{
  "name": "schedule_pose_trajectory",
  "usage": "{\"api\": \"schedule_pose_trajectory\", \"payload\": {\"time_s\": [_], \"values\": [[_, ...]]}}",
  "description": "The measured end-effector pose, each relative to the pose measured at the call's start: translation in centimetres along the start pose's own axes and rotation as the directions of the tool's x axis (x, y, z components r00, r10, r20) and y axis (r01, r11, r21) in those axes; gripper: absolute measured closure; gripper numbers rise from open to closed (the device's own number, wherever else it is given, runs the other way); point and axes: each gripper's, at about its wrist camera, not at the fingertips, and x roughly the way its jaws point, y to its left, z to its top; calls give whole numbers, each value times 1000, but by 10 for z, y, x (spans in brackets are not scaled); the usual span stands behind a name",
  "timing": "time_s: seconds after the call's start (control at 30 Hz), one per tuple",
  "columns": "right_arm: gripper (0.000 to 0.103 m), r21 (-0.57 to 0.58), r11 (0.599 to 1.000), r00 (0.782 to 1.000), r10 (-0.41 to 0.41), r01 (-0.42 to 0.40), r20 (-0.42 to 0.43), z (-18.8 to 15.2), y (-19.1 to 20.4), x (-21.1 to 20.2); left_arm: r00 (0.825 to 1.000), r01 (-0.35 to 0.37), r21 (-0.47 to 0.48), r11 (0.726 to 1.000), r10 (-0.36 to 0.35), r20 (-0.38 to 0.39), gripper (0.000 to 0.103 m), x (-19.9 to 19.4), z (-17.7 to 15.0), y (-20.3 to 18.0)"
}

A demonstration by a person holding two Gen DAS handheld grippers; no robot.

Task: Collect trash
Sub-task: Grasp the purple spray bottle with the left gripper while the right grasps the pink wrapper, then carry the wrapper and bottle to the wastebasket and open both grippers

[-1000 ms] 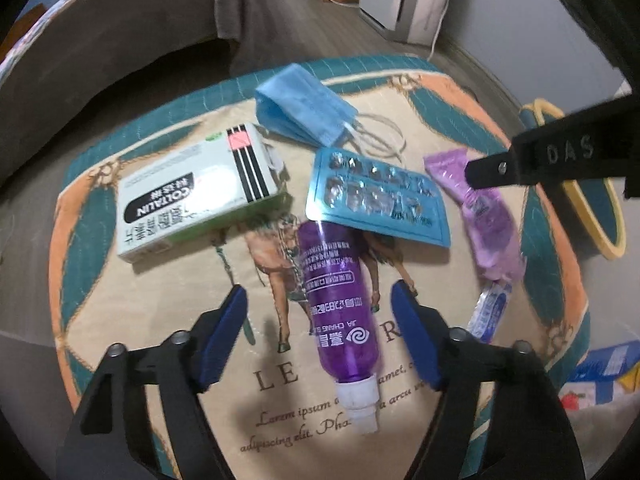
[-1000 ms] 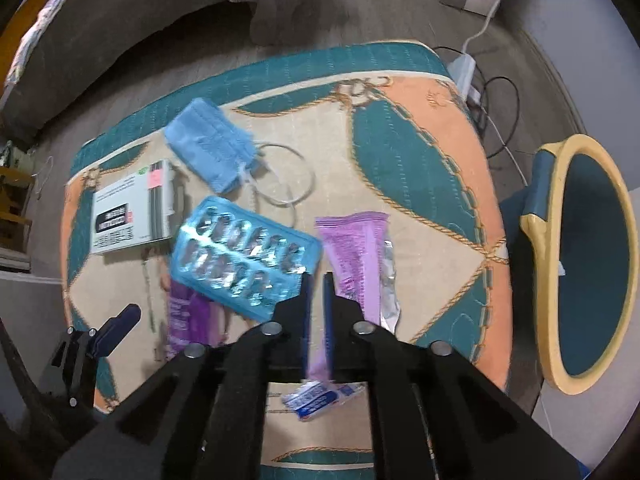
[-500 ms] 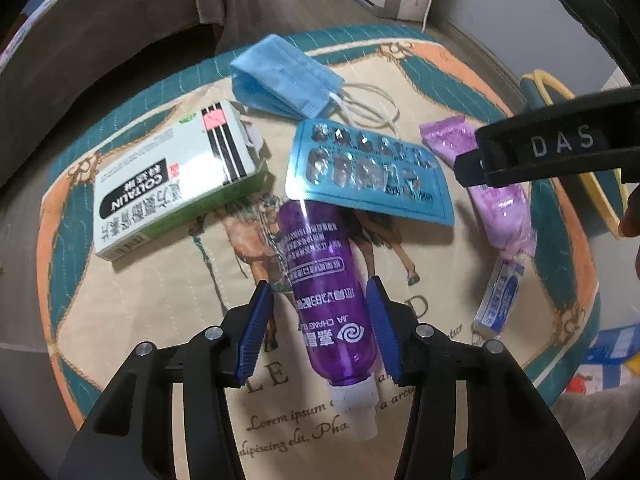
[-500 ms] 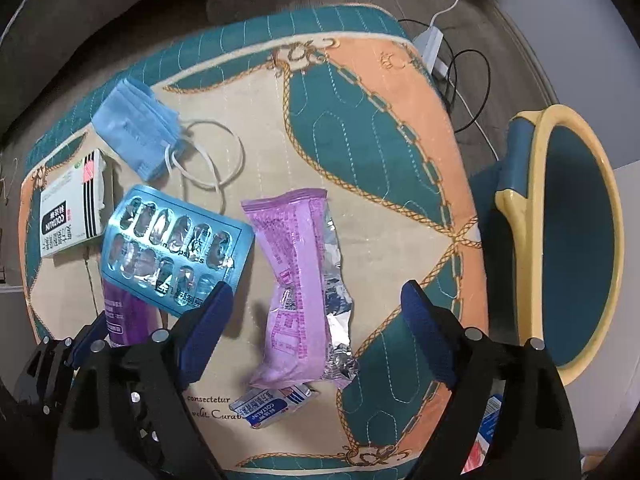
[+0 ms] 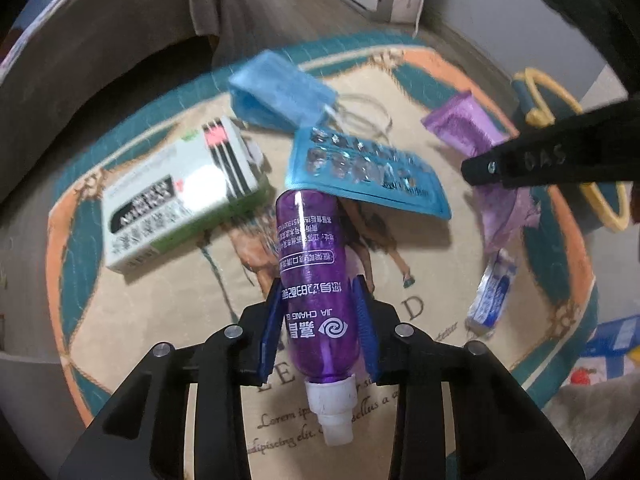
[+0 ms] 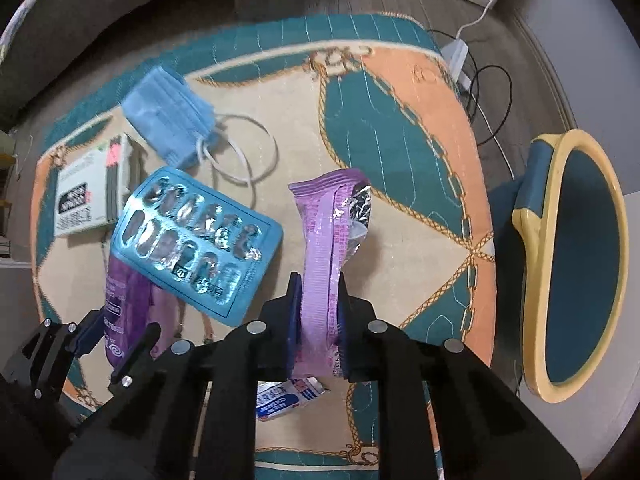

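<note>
My left gripper (image 5: 318, 306) is shut on a purple plastic bottle (image 5: 312, 272) with a white cap, held just above the patterned mat (image 5: 168, 320). My right gripper (image 6: 318, 300) is shut on a purple snack wrapper (image 6: 326, 240) with a torn foil end. On the mat lie a blue blister pack (image 6: 192, 240), a blue face mask (image 6: 168, 112), a white and green medicine box (image 6: 88, 192) and a small blue and white sachet (image 6: 288, 396). The bottle also shows in the right wrist view (image 6: 120, 304). The wrapper also shows in the left wrist view (image 5: 480, 136).
A teal bin with a yellow rim (image 6: 580, 264) stands on the floor right of the mat. A white power strip with cables (image 6: 460, 56) lies beyond the mat. A dark sofa (image 5: 100, 60) runs along the far left.
My left gripper closed on the purple bottle and raised it slightly. My right gripper opened wide, dropped over the purple wrapper and closed on it.
</note>
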Motion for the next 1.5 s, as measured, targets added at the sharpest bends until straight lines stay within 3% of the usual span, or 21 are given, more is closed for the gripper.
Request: {"api": "schedule_pose_trajectory", "payload": {"time_s": [0.17,0.4,0.77,1.07,1.5], "values": [[88,-9,999,996,36,-35,81,5,2,-29,995,17,-42,999,-13,102,68,-33,9,13],[88,-29,996,974,88,-84,211,5,6,-80,978,-2,-17,1000,6,210,68,-69,23,8],[88,3,999,944,34,-37,329,12,-48,-113,955,-20,16,1000,14,296,70,-92,52,-7],[88,62,996,934,35,-61,357,3,-104,-122,948,9,50,999,-24,319,70,-93,69,-39],[88,173,983,941,-9,-53,338,-10,-182,-111,937,54,185,981,-114,330,70,-89,86,-118]]}}
